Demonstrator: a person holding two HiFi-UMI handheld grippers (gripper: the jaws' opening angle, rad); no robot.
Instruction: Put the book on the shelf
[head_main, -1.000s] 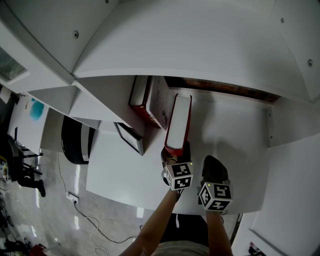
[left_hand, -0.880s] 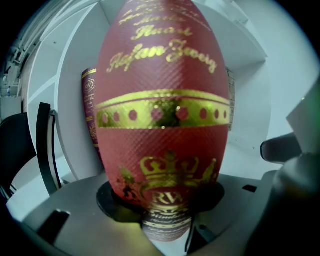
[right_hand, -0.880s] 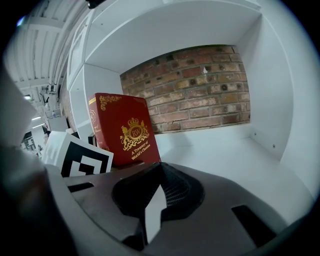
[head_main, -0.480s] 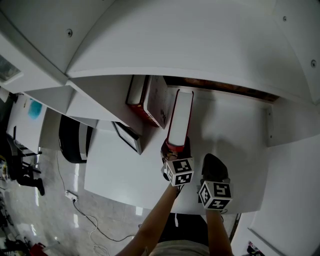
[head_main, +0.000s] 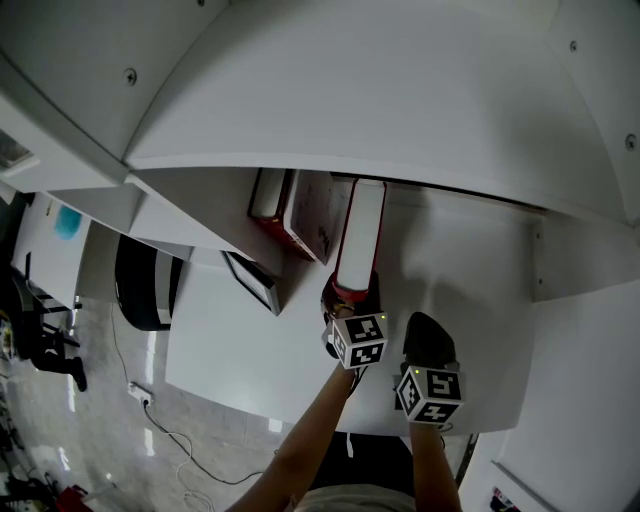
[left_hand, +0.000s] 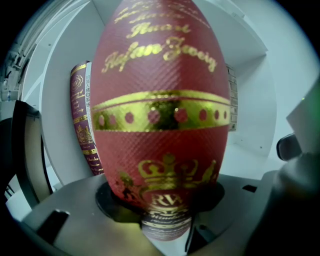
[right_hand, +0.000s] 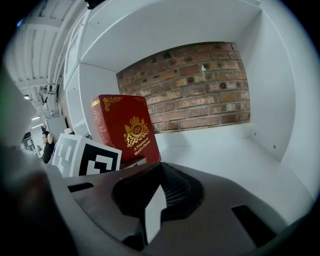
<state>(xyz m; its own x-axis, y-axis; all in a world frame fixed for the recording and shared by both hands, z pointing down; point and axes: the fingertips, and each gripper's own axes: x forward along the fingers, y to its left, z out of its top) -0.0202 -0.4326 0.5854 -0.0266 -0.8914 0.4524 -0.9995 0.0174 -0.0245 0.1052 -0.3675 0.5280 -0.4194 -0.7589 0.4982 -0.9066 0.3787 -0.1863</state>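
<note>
The left gripper is clamped on the spine of the red hardback book with gold lettering. Its jaws sit on either side of the lower spine, which fills that gripper's view. The book stands upright on its bottom edge, straight ahead of those jaws. Its long axis runs away from them into the white shelf compartment, toward the brick back wall. Only the spine end is at the gripper; everything else reaches forward past it.

Two more red-and-gold books lean just to the left of the held book, deeper in than the gripper. I cannot tell whether they touch it.

The right gripper hangs just right of the left one and slightly nearer the person, its jaws pressed together on nothing. Ahead of it the shelf floor is bare.

Since the left gripper already holds the book, the next move probably comes down to pushing straight along that axis.
</note>
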